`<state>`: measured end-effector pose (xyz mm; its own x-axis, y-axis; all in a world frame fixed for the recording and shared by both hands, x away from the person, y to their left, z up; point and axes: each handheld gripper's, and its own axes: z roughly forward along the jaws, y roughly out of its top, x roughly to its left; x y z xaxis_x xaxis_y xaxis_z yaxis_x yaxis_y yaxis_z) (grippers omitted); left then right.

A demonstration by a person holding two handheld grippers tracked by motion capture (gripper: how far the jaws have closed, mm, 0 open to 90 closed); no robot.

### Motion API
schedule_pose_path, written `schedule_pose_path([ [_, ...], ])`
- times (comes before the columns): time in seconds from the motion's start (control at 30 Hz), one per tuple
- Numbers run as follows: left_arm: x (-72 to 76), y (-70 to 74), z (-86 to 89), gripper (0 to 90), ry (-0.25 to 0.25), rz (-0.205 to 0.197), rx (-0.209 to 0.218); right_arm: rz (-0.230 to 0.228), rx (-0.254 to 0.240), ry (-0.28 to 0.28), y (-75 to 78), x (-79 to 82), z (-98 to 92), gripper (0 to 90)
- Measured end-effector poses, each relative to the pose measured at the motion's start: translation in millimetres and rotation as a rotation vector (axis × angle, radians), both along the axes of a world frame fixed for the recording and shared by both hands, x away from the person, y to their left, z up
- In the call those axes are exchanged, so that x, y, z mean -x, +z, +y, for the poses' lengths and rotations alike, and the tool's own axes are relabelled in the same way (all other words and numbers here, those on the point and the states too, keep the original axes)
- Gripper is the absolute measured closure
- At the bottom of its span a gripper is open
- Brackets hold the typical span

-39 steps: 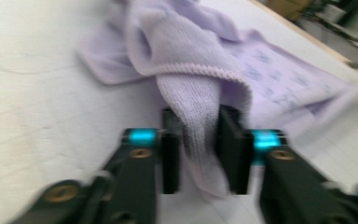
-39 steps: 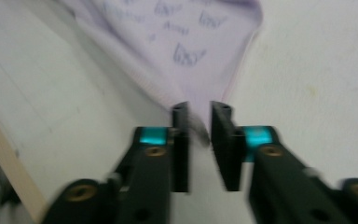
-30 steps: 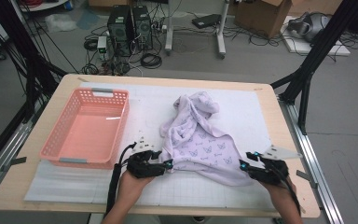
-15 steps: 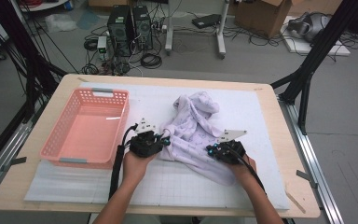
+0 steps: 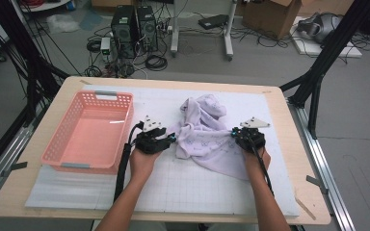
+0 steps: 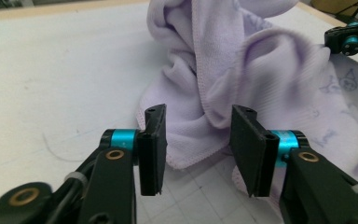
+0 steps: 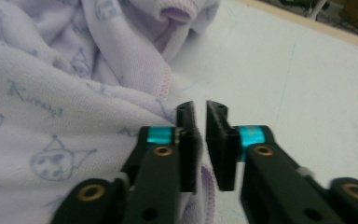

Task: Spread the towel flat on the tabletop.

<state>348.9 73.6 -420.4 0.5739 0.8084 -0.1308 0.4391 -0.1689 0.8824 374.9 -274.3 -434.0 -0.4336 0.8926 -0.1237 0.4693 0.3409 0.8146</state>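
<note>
High view: your left gripper (image 5: 169, 140) sits just right of the pink basket (image 5: 90, 133), at the left edge of the lilac towel (image 5: 207, 132). Your right gripper (image 5: 235, 136) is at the towel's right edge, well apart from the left one. Towel lies crumpled on the white mat (image 5: 183, 183), middle of the table (image 5: 313, 192), bunched up at the far end and spread flatter toward the near right. Basket stands on the left part of the mat, apart from the towel.

Left gripper view: your left gripper (image 6: 198, 140) has its jaws at a middling gap, and they have just been opening. A hem fold of the towel (image 6: 242, 74) lies just beyond and between the tips, but the pads do not press on it. Your other gripper (image 6: 352, 39) shows far off at the upper right, on the towel's far edge.

Right gripper view: your right gripper (image 7: 199, 135) has its jaws narrow, only a thin slit between the pads, and they have just been opening a little. Printed towel (image 7: 65, 102) with its pink-stitched hem runs along and under the left jaw. Can't tell whether any cloth is caught in the slit; it looks bare at the tips. Bare mat (image 7: 298, 84) lies to the right of the jaws.
</note>
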Motion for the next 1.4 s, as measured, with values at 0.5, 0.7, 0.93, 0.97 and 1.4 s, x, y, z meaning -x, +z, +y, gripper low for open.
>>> schedule_pose_path([
  [0.5, 52.3, -25.0, -14.1, 47.6, -0.290, 0.051, -0.056, -0.036, -0.042, 0.152, 14.9, 72.7, -21.9, 66.4],
  [0.7, 44.7, -27.6, -38.2, 46.3, -0.267, 0.048, -0.120, 0.017, -0.001, 0.228, 11.0, 88.8, -12.9, 61.9],
  [0.93, 41.3, -27.7, -39.8, 77.2, -0.218, 0.071, -0.147, 0.156, -0.108, 0.343, -8.4, 87.7, 5.7, 54.2],
  [0.97, 41.6, -26.8, -37.5, 79.4, -0.224, 0.078, -0.134, 0.172, -0.109, 0.362, -10.7, 87.1, 9.6, 53.8],
  [1.4, 60.1, 7.0, 19.0, 80.2, -0.200, 0.067, 0.080, 0.207, -0.020, 0.551, -11.0, 98.9, 31.1, 87.4],
])
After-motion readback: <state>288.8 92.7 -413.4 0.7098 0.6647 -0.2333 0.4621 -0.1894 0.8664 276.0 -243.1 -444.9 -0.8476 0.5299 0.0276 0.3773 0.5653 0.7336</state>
